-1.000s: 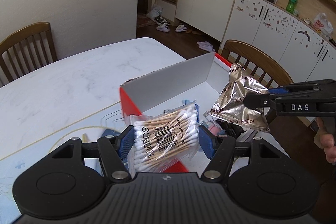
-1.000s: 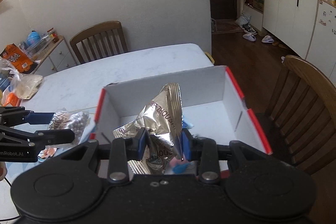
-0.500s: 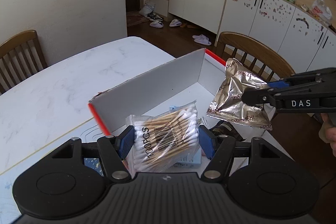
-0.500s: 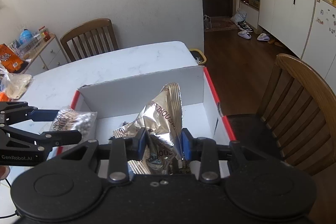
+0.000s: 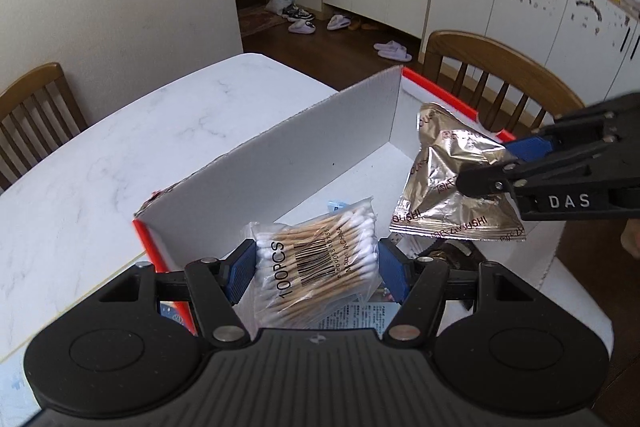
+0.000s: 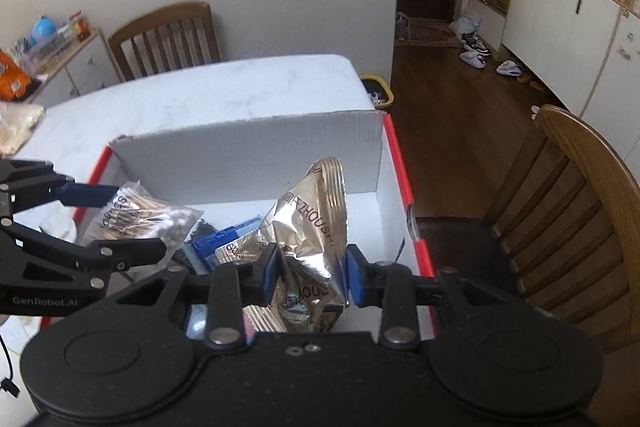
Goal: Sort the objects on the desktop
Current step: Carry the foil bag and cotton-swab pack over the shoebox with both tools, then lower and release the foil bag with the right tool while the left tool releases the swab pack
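Over the box, low in the frame, your left gripper squeezed the cotton swabs; your right gripper squeezed the foil bag. Next, I think, open both to drop them.

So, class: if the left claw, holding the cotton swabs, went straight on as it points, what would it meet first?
Probably the white cardboard box's far inner wall, though depth is unclear.

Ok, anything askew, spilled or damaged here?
Nothing spilled. The foil packet in the right claw is crumpled, and the box has a rough top edge on its far wall. The swab bag in the left claw looks intact.
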